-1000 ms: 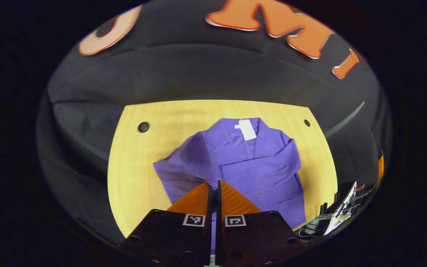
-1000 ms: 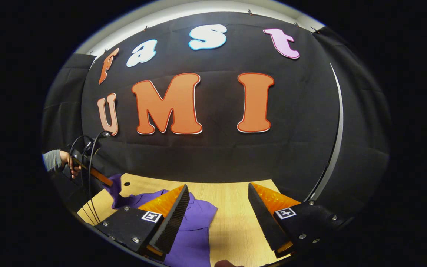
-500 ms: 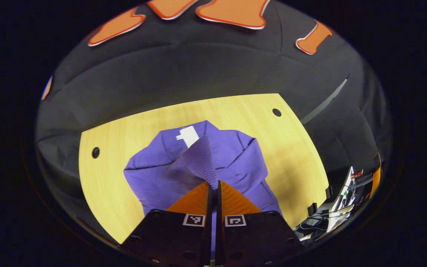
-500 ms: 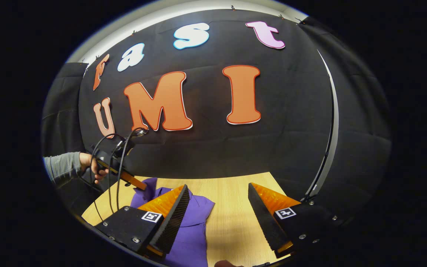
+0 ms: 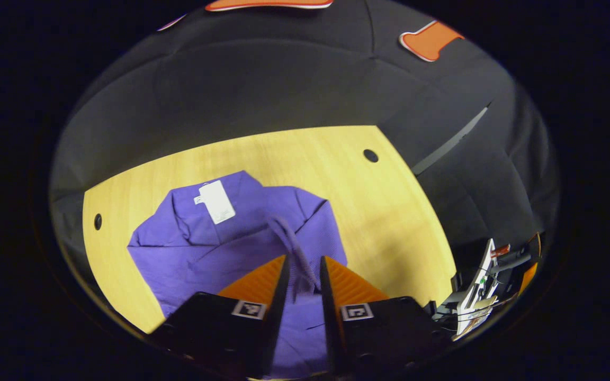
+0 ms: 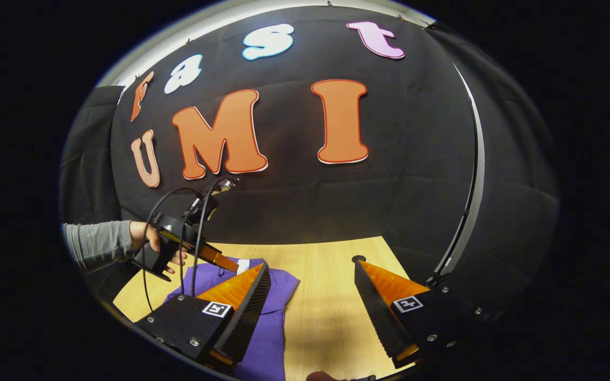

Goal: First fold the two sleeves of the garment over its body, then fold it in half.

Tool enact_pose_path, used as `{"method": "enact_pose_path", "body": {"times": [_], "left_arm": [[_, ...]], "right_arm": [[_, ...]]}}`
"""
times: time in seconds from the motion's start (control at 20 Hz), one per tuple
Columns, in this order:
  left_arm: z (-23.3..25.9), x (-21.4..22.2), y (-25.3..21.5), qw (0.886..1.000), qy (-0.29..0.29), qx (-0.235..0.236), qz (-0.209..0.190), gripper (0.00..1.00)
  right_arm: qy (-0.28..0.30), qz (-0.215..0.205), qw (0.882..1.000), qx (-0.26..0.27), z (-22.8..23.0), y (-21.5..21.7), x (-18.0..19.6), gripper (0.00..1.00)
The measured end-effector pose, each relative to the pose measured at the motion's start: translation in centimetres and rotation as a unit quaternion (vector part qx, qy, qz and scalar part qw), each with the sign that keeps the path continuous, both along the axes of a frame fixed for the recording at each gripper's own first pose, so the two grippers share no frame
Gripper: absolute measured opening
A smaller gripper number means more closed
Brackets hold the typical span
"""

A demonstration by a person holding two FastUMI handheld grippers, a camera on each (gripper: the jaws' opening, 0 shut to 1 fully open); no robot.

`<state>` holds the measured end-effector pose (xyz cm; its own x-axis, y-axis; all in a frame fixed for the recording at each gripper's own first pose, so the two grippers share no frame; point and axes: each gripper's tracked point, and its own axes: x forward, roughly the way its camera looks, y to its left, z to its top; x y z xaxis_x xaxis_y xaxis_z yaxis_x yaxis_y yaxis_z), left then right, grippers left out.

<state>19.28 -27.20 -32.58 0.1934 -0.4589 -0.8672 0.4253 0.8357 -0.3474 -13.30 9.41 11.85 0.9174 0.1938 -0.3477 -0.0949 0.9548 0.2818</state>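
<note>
The purple knit garment [image 5: 215, 238] lies flat on the pale wooden table [image 5: 389, 211], both sleeves seemingly folded over its body. The left gripper [image 5: 301, 272], jaws slightly parted, looks to be letting go of the ribbed cuff [image 5: 292, 241]. The right gripper [image 6: 313, 296] hovers wide open; the half-fold remains

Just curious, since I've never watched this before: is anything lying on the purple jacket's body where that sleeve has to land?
Nothing visible does. The sleeve hangs between the left gripper's parted fingers, just above the jacket. Its body carries only a white tag near the collar, and the table around it is bare wood.
</note>
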Motion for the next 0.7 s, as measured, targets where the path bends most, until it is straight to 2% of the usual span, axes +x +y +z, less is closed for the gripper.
{"method": "enact_pose_path", "body": {"times": [0.15,0.3,0.4,0.5,0.7], "left_arm": [[2.5,0.2,1.6,0.998,-0.060,-0.011,0.005,0.78],[5.4,-0.1,5.1,0.992,-0.122,-0.016,0.034,0.87],[7.2,-0.2,8.6,0.983,-0.172,-0.009,0.064,0.94],[8.9,-0.4,12.6,0.969,-0.228,0.007,0.095,0.95],[12.5,-1.8,19.6,0.933,-0.324,0.023,0.152,0.95]], "right_arm": [[0.003,0.005,1.000,-0.002,-0.2,0.6,0.0,0.95],[0.003,0.016,1.000,-0.005,-0.1,2.1,0.6,0.95],[0.001,0.021,1.000,-0.018,-0.1,3.3,0.8,0.95],[-0.009,0.026,0.999,-0.032,0.3,4.5,0.8,0.95],[-0.039,0.036,0.998,-0.045,1.7,7.3,0.5,0.95]]}}
